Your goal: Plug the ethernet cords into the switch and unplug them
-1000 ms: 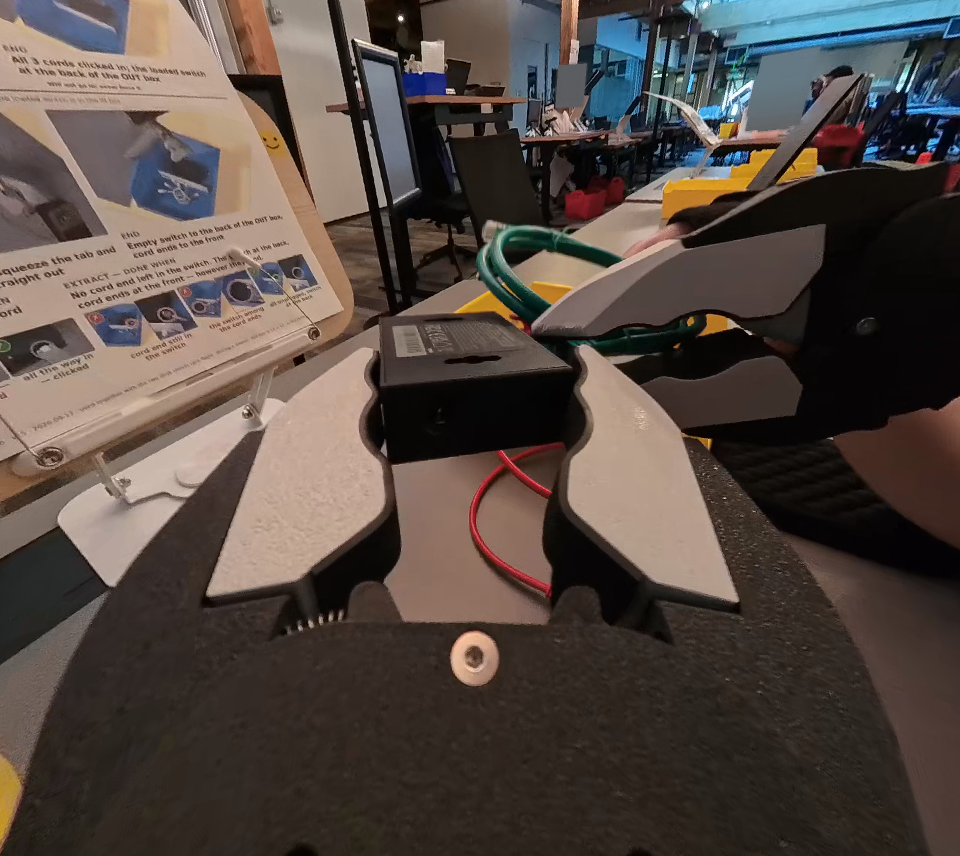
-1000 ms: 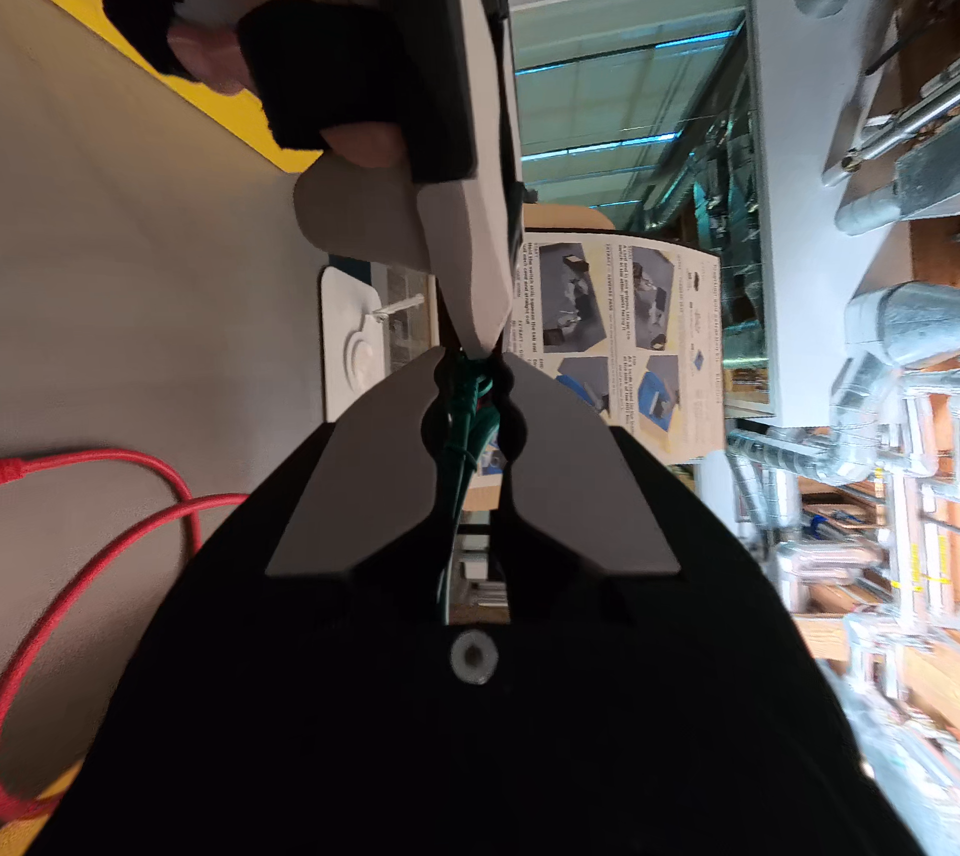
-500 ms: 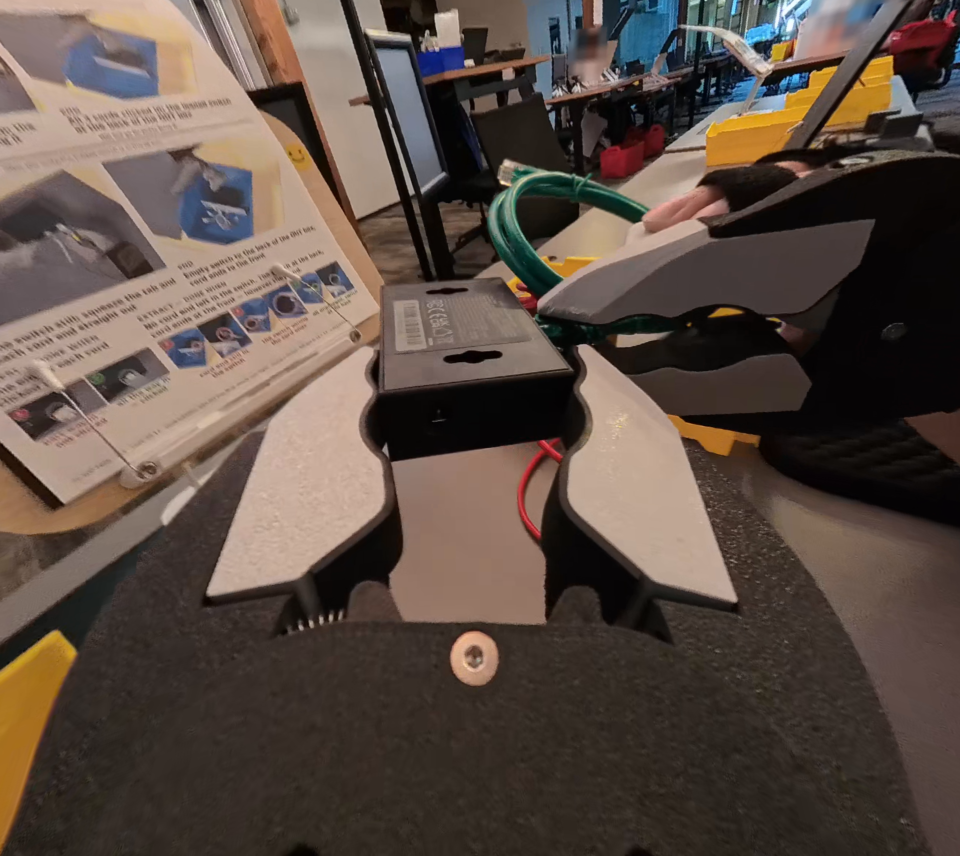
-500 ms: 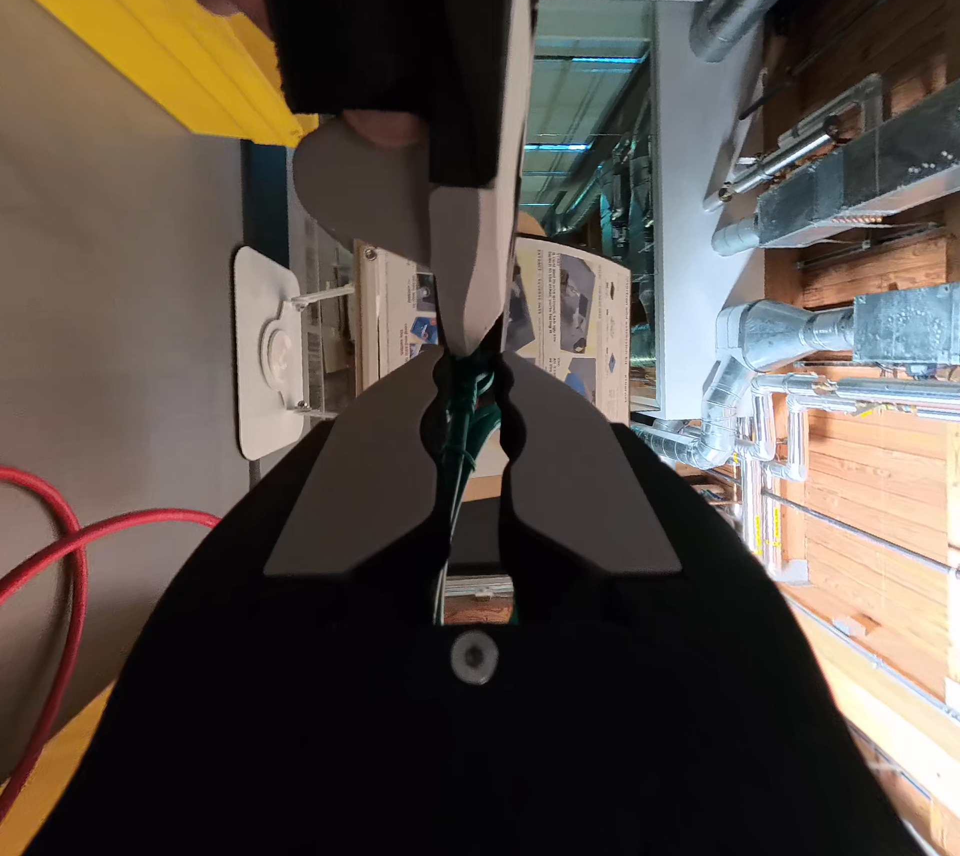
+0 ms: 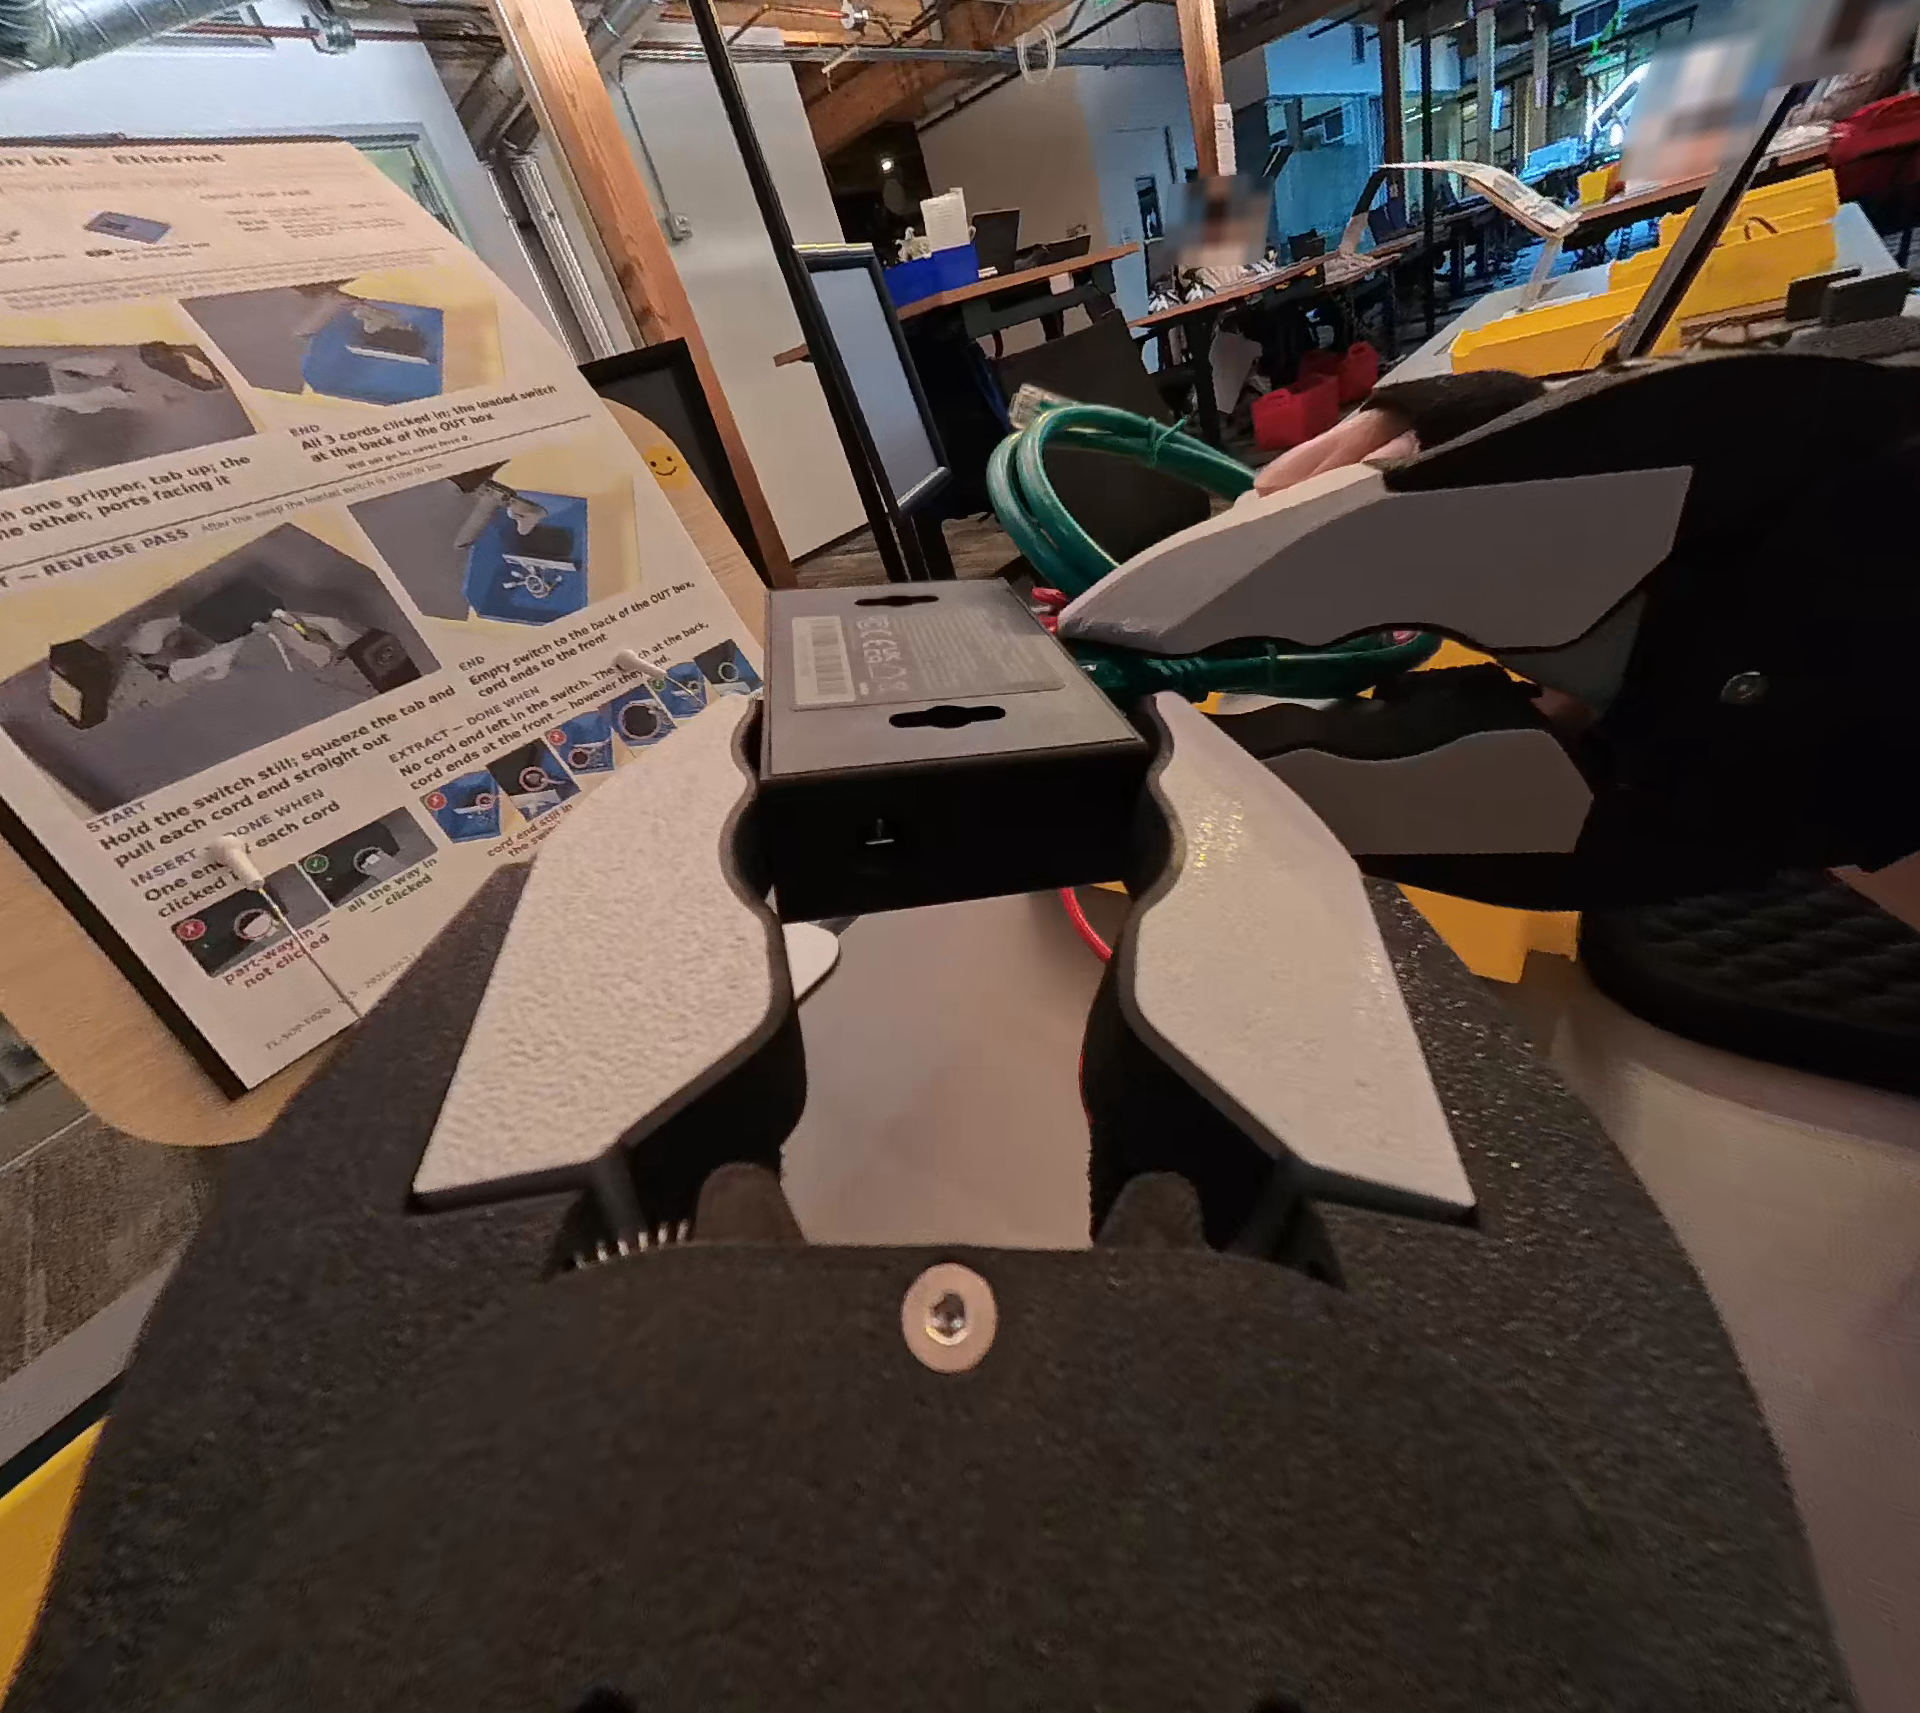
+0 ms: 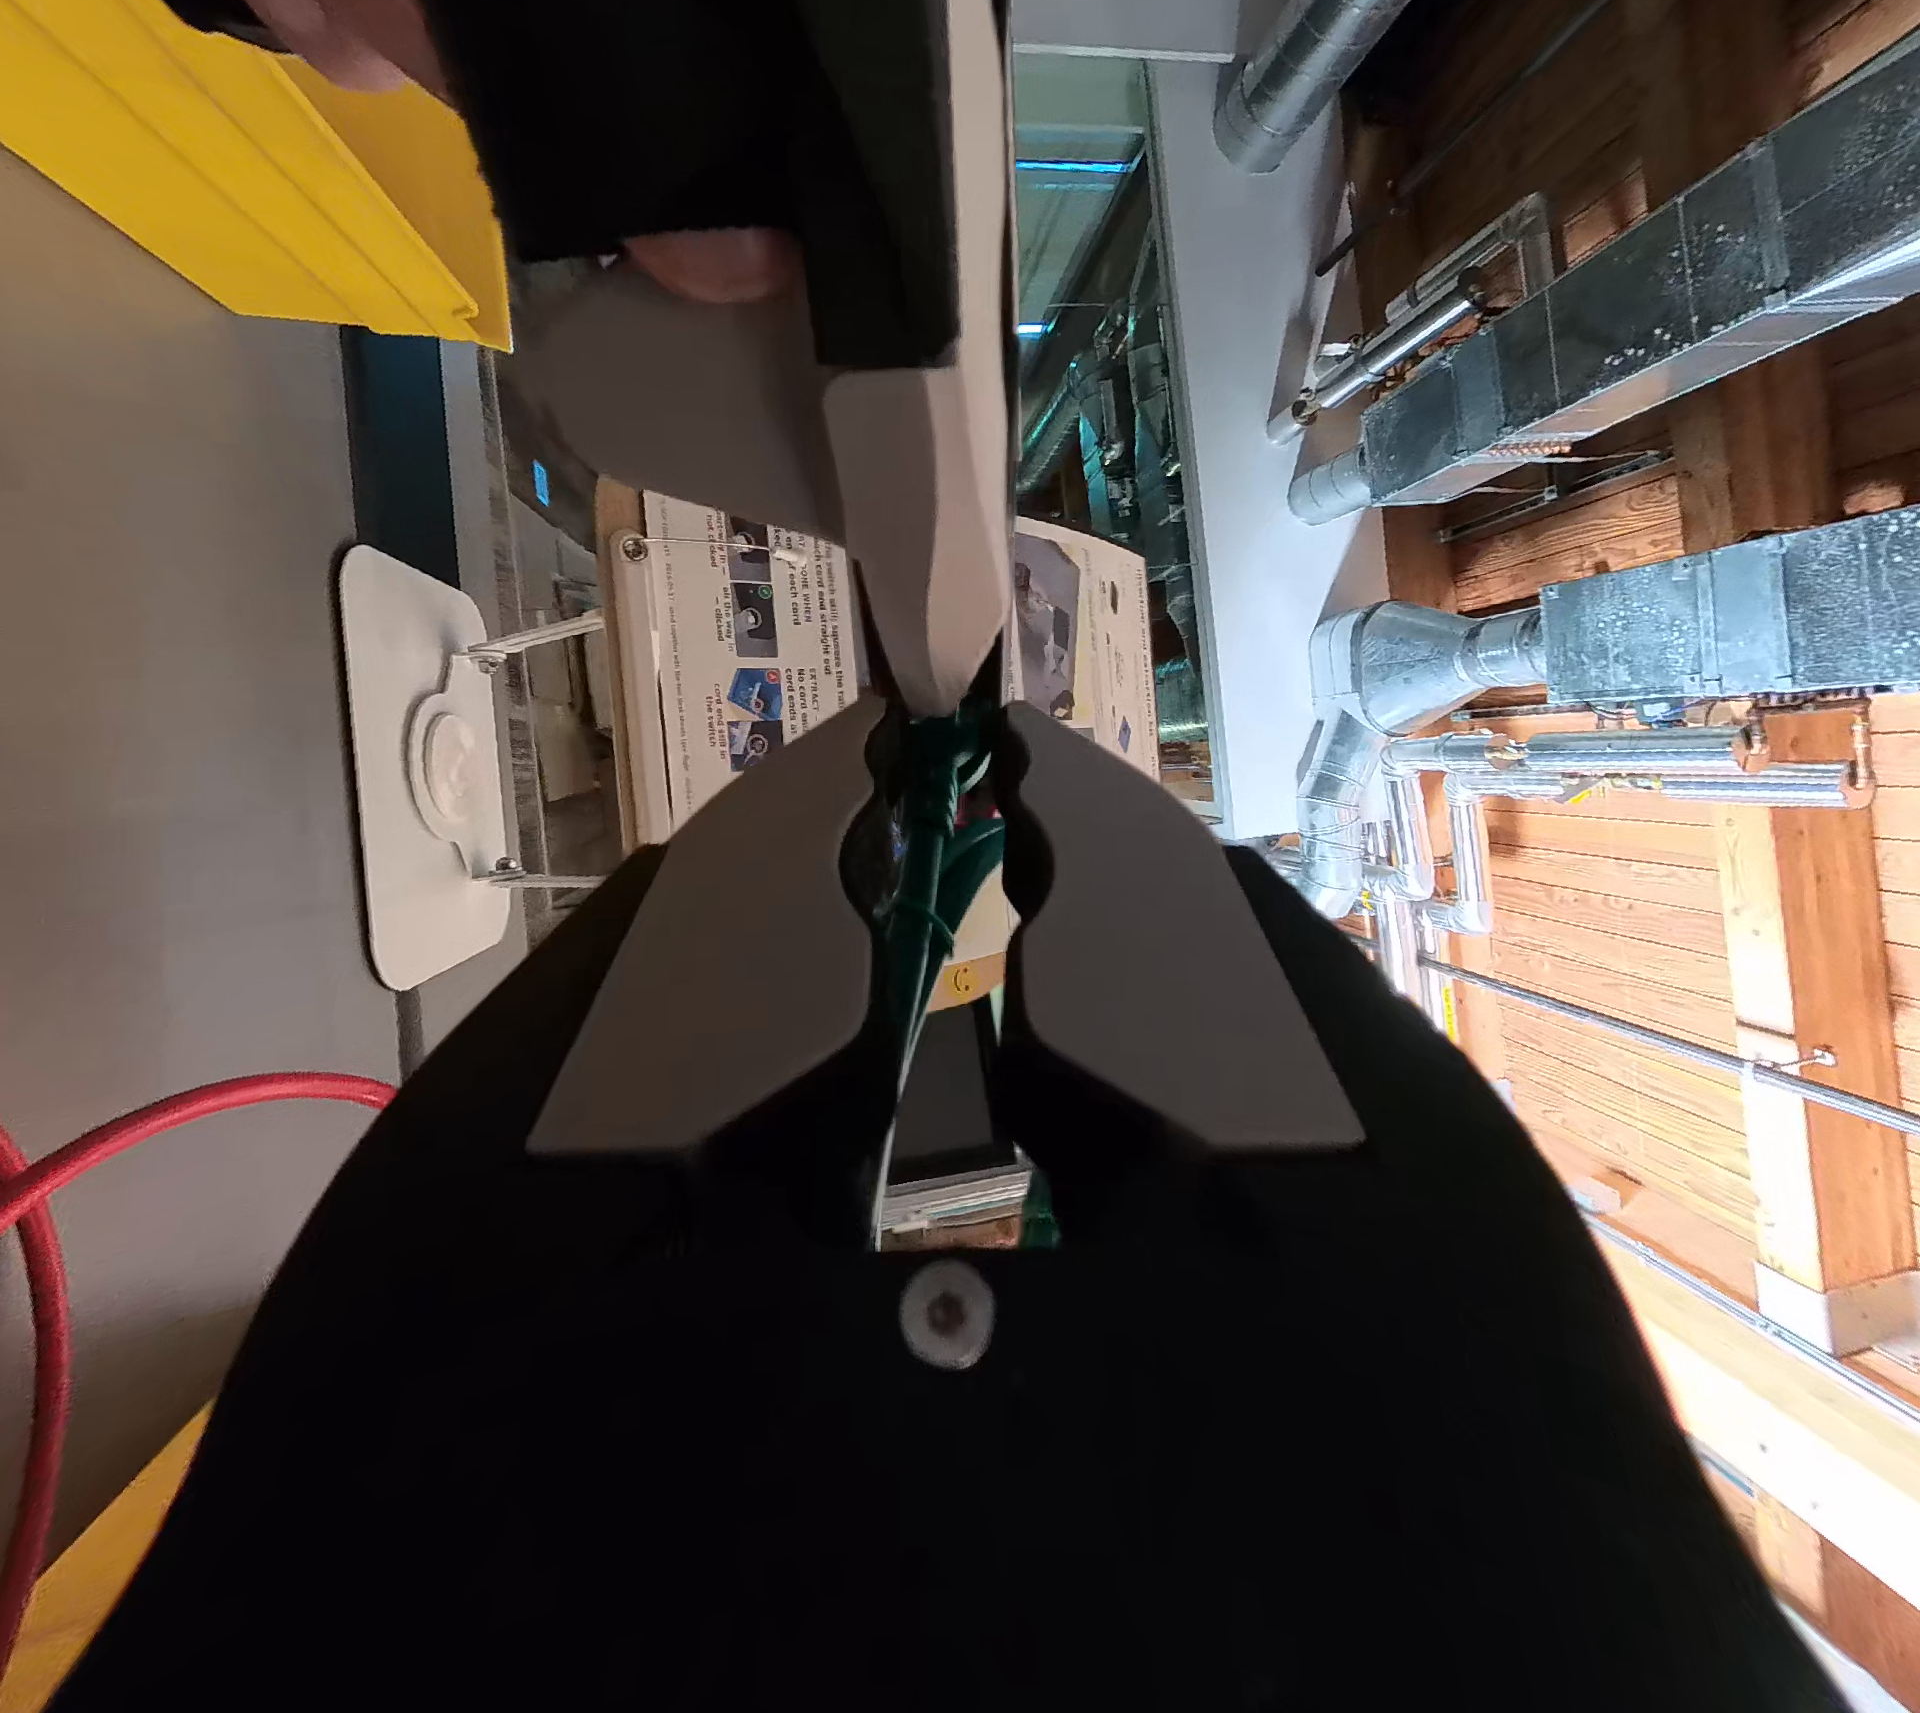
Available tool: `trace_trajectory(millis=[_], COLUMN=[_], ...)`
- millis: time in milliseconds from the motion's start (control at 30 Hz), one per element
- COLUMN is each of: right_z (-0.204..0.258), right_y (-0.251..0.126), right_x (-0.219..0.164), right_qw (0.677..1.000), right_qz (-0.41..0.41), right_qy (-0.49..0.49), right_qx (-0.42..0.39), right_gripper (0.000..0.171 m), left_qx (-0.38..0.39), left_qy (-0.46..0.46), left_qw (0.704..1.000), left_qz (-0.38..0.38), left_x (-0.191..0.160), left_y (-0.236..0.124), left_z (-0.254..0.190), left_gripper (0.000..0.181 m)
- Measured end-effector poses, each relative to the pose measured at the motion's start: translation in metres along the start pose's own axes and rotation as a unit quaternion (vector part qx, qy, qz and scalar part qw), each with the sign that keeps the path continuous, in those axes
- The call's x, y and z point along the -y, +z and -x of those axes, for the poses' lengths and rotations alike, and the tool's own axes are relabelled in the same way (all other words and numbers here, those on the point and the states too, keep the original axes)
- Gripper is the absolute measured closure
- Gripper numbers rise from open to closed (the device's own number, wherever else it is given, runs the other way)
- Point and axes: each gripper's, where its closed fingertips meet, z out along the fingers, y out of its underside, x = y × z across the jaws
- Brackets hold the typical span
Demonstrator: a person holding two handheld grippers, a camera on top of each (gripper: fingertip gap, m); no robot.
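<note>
Green cord [image 6: 928,842] between closed jaws

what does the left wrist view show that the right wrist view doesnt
Only the left wrist view shows the black switch clamped between the left gripper fingers, with the labelled flat face up, and the loops of the coiled green ethernet cord bound with ties.

Only the right wrist view shows the instruction board's white base on the table and long loops of red cord lying there.

Both show the right gripper shut on the green cord, the instruction board, yellow bins and ceiling ducts.
</note>
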Motion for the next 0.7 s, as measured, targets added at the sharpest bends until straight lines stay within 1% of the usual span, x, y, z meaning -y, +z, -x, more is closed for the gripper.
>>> trace_trajectory(millis=[67,133,367,500,600,700], right_z=[0.001,0.002,0.008,0.021,0.028,0.035], right_y=[0.000,0.000,-0.008,-0.005,-0.005,-0.003], right_x=[0.000,0.000,-0.001,-0.001,-0.003,-0.007], right_qw=[1.000,1.000,0.997,0.993,0.990,0.985], right_qz=[-0.001,-0.004,-0.018,-0.010,-0.001,0.004], right_qy=[-0.006,0.009,0.034,0.063,0.062,0.080], right_qx=[-0.003,0.004,0.063,0.103,0.126,0.155], right_gripper=[0.156,0.156,0.158,0.157,0.157,0.157], left_qx=[0.002,-0.001,-0.017,-0.030,-0.047,-0.067], left_qy=[0.001,-0.003,-0.016,-0.027,-0.038,-0.080], left_qw=[1.000,1.000,1.000,0.999,0.997,0.992], left_qz=[0.002,0.001,0.007,0.026,0.048,0.068], left_x=[-0.001,-0.002,-0.005,-0.011,-0.019,-0.028], left_y=[0.000,0.000,0.003,0.004,0.006,0.010], left_z=[0.000,-0.001,-0.008,-0.007,-0.007,-0.006], left_gripper=[0.116,0.115,0.115,0.115,0.115,0.115])
